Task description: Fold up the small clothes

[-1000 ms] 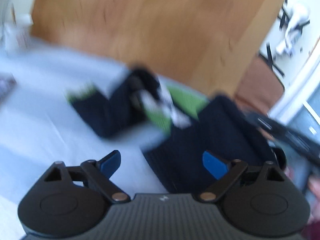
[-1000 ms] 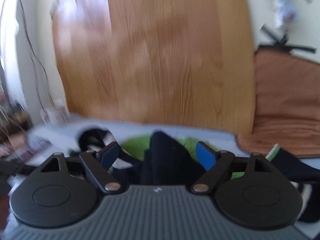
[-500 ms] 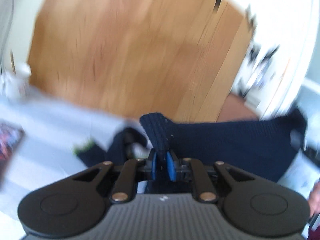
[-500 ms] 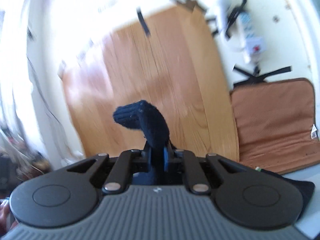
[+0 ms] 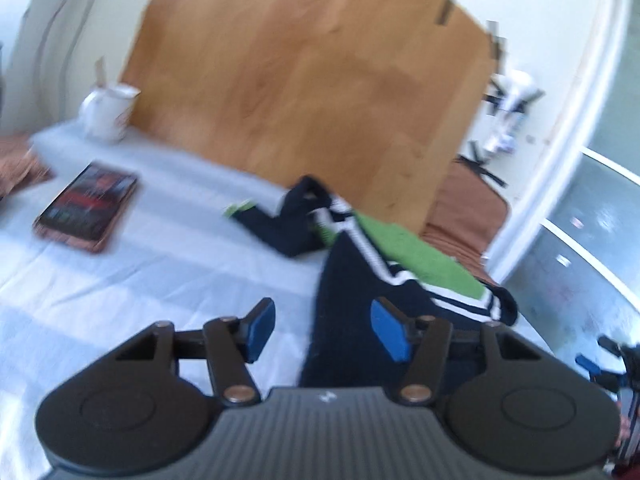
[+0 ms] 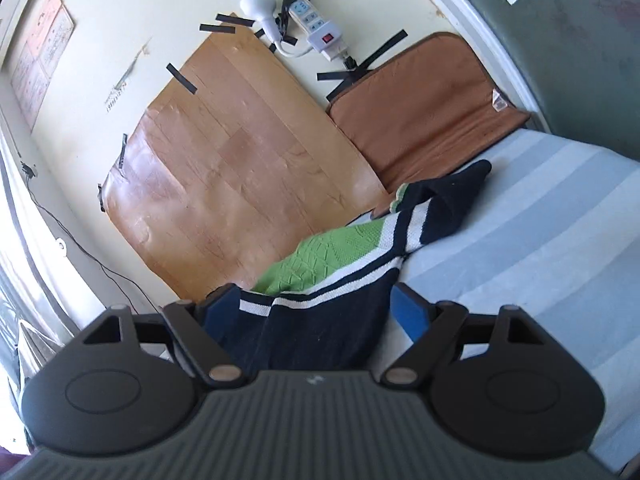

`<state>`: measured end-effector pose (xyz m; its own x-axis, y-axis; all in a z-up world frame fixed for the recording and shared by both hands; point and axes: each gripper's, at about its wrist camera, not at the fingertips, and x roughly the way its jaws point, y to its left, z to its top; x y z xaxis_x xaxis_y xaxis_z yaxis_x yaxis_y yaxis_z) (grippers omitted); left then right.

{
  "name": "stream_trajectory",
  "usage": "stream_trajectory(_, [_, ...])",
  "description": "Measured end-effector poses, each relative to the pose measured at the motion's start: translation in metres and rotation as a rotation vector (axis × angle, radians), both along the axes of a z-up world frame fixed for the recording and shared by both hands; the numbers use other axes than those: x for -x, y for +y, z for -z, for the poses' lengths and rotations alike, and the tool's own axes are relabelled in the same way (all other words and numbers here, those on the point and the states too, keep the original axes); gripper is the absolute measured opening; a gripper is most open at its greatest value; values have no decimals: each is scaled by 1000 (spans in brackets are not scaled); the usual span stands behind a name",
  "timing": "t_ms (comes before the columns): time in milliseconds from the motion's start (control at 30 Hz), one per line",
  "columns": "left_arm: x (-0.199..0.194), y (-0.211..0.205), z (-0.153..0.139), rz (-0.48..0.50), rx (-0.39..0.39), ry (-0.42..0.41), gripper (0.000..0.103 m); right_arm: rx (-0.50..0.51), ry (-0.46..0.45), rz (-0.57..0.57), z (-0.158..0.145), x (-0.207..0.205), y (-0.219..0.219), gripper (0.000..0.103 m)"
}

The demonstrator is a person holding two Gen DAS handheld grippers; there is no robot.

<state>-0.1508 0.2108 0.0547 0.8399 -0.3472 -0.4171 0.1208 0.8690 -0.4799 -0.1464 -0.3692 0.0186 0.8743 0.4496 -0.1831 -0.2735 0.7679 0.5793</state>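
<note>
A small navy sweater (image 5: 348,280) with a green chest panel and white stripes lies on the pale striped sheet (image 5: 120,288). My left gripper (image 5: 324,330) is open just above the sweater's near navy edge, holding nothing. In the right wrist view the same sweater (image 6: 332,256) lies between my open right gripper's (image 6: 316,308) blue pads, its navy hem under the jaws. One sleeve (image 6: 456,196) stretches toward the brown cushion.
A wooden board (image 5: 304,92) leans on the wall behind the bed. A book (image 5: 88,208) and a white cup (image 5: 108,114) sit at the far left. A brown cushion (image 6: 424,108) and a power strip (image 6: 316,28) are on the wall at the right.
Both grippers were shut on the navy hem and held it up half a second ago. Both have opened and let it go; the sweater now lies on the sheet.
</note>
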Motion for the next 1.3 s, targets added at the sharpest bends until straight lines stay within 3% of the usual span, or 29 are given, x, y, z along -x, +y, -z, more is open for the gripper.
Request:
stream_trajectory(167, [-20,1,13,-12,12,52,62,207,93,-68,17,-11,48,85])
stream_trajectory(300, [-35,-15,27,42,-13,119,62,338,180,-22,42,-19,63,84])
stream_trajectory(333, [-40,-21,32,57,-22,140,58,350,197,-16,46,-22,65,84])
stream_trajectory(400, [-47,-32,42,104,-38,189,25,366,213,-13,50,-27,67,83])
stream_trajectory(433, [-51,-39,47,146,-47,227,3,382,206,-3,48,-29,66,83])
stream_trajectory(600, [-30,-67,44,263,-142,204,2,394,101,19,7,-60,74,83])
stream_trajectory(700, [-7,-66,36,283,-180,192,2,406,51,-16,-14,-93,88,83])
stream_trajectory(800, [12,-50,27,232,-178,182,2,416,35,-106,-23,-137,121,84])
stream_trajectory(900, [18,-23,18,130,-128,168,3,447,14,-233,-25,-182,178,84])
stream_trajectory(1033, [11,5,19,-2,-93,166,4,571,19,-365,-12,-238,267,85])
stream_trajectory(1133, [0,17,25,-42,-79,190,4,701,-3,-391,3,-270,322,84])
stream_trajectory(1167, [-4,20,27,-50,-76,197,5,742,-7,-389,8,-278,333,81])
stream_trajectory(1200, [-9,24,27,-57,-75,201,6,770,5,-402,13,-284,340,44])
stream_trajectory(1233, [-15,27,25,-67,-78,200,8,767,52,-443,16,-289,345,15])
stream_trajectory(1300, [-26,34,15,-83,-88,172,10,682,65,-574,13,-272,345,14])
